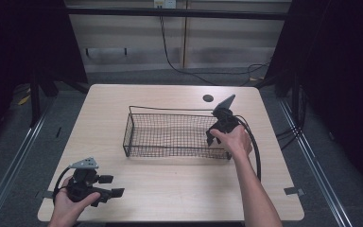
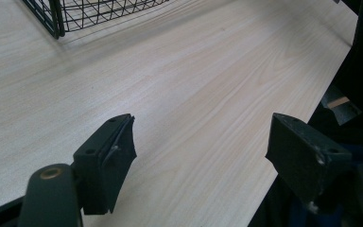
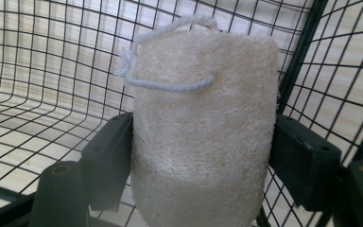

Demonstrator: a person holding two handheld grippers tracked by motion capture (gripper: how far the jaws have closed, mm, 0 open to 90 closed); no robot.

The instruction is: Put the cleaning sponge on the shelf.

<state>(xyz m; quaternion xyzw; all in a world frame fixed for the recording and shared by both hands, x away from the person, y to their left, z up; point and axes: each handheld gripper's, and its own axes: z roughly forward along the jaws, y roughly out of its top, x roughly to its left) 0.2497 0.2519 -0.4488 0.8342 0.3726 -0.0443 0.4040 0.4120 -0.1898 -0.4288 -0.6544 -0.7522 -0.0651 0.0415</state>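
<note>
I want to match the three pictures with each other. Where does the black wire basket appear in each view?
High view: wire basket at the table's middle, the right gripper dipping into its right end.
Left gripper view: one corner at the top left.
Right gripper view: its mesh surrounds the held loofah.
Shared landmark: the pale wooden table.

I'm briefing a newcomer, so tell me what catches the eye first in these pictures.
A pale loofah sponge with a white cord loop stands out, clamped between the right gripper jaws inside the black wire basket. That basket sits mid-table, the right gripper dipping into its right end. The left gripper rests open at the table's near left corner, holding nothing.
</note>
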